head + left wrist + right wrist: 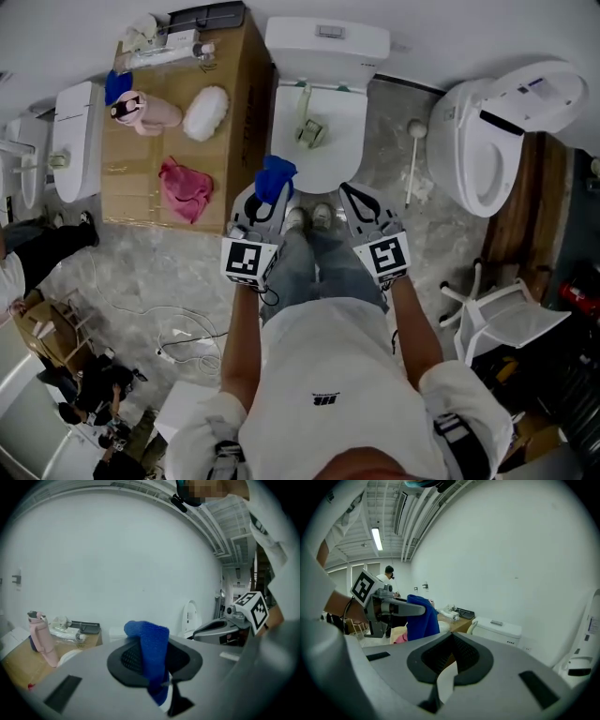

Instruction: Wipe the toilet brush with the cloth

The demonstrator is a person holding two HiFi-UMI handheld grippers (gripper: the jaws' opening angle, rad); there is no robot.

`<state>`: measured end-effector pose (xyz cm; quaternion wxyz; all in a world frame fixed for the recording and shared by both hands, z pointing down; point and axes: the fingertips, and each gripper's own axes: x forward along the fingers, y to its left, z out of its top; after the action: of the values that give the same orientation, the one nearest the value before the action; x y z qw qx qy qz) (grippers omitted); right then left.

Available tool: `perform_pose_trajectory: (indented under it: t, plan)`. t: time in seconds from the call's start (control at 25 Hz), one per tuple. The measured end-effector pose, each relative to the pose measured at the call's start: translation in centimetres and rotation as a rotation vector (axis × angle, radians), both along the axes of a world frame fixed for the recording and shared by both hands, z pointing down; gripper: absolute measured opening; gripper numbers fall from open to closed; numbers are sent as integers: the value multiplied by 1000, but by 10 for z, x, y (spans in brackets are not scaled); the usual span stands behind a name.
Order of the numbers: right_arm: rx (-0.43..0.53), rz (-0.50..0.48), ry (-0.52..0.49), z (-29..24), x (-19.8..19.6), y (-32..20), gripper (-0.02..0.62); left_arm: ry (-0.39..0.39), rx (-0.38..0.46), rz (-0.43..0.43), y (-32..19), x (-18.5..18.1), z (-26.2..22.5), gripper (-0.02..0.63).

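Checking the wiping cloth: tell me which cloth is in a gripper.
The blue cloth, pinched in the left gripper; the pink cloth lies loose on the cardboard box.

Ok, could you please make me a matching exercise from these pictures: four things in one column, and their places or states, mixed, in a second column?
Things:
1. blue cloth
2. pink cloth
3. right gripper
4. white long-handled tool

Places or states:
a. lying on the floor between two toilets
b. pinched in the left gripper
c. on the brown table
d. nothing between its jaws

Pairs: 1-b, 2-c, 3-d, 4-a
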<state>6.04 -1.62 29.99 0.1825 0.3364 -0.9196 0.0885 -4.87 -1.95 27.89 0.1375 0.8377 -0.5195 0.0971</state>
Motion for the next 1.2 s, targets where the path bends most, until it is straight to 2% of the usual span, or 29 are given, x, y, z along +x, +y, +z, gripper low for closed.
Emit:
perform_pose_trajectory:
  t: [0.24, 0.56, 0.96, 1.2]
  plan:
    - [-7, -5, 24, 34, -8, -15, -5, 9, -27, 33, -18, -1, 26, 62]
    - [-21, 20, 7, 65, -20, -47, -5, 44, -79, 62, -48, -4, 71, 54]
    - [-51, 40, 46, 139, -27, -88, -5, -29, -100, 128, -83, -2, 148, 63]
    - [-84, 63, 71, 192, -19, -99, -5, -1, -118, 111, -95, 4, 185, 66]
